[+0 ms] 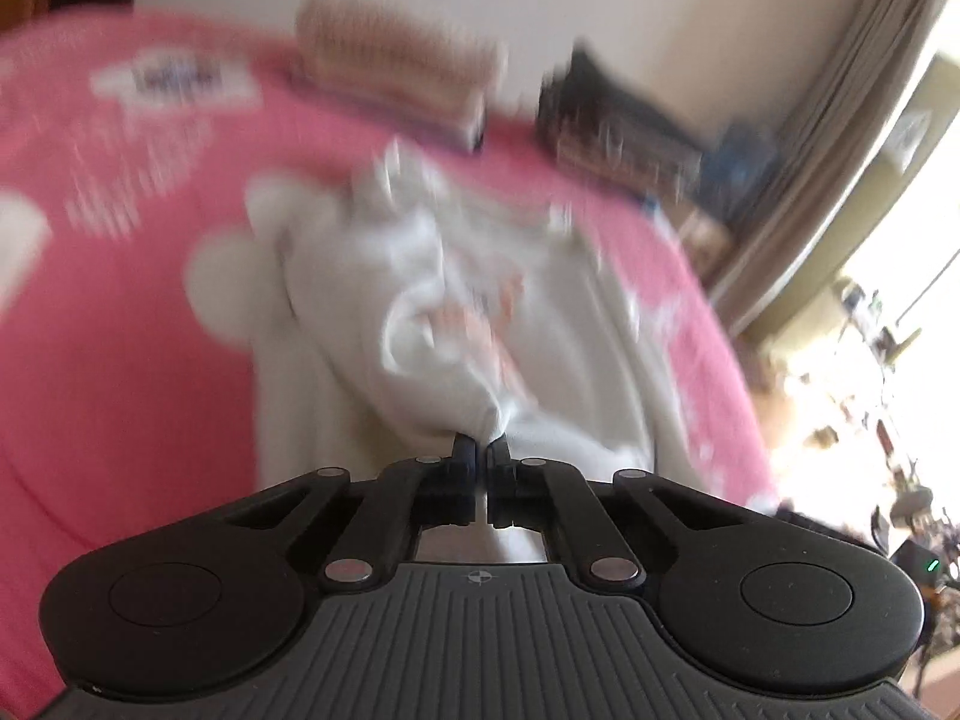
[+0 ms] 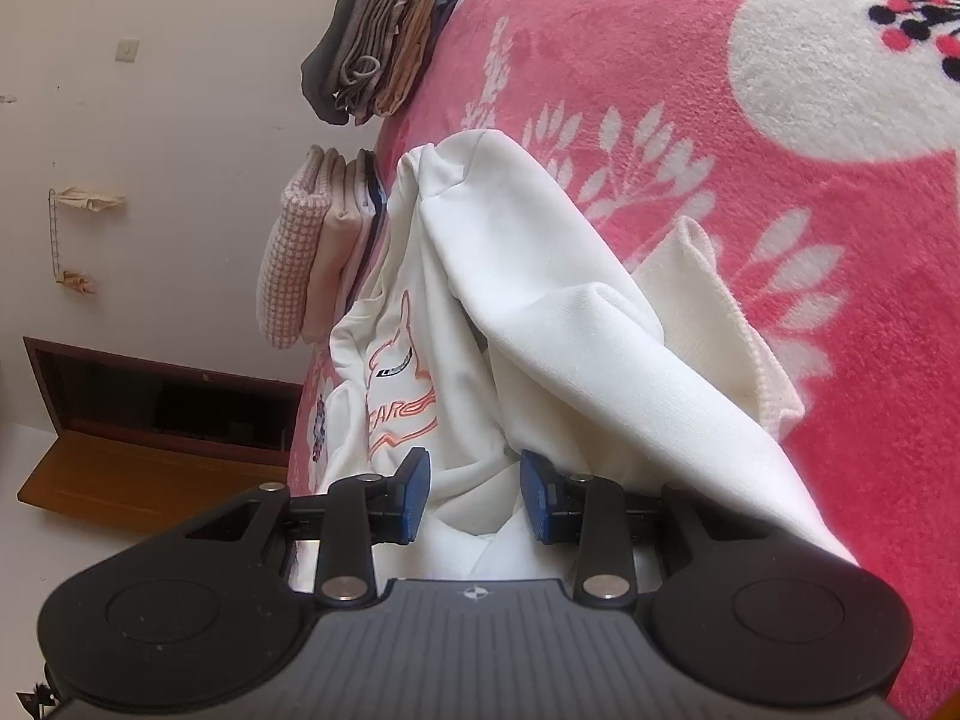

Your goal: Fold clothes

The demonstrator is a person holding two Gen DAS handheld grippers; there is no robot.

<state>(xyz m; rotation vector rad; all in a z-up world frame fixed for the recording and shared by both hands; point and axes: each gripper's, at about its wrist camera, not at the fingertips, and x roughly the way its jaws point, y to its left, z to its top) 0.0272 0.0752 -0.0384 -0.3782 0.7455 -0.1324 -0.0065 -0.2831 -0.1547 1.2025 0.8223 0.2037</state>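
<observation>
A white sweatshirt point(image 1: 540, 312) with an orange print lies crumpled on a pink blanket point(image 1: 120, 330). In the blurred left wrist view, my left gripper point(image 1: 483, 450) is shut on a pinch of its fabric, which pulls up in a taut cone to the fingertips. In the right wrist view the same sweatshirt point(image 2: 570, 330) drapes over the blanket point(image 2: 720, 120), its print point(image 2: 399, 396) facing left. My right gripper point(image 2: 475, 480) holds a thick bunch of this cloth, and the blue pads point(image 2: 417, 495) press it from both sides.
Two stacks of folded clothes, one grey and tan point(image 2: 378, 36) and one pink and white point(image 2: 318, 252), sit at the blanket's far edge by the wall. A cream ribbed cloth edge point(image 2: 720, 312) lies beside the sweatshirt. Curtains point(image 1: 840, 150) and a bright window are on the right.
</observation>
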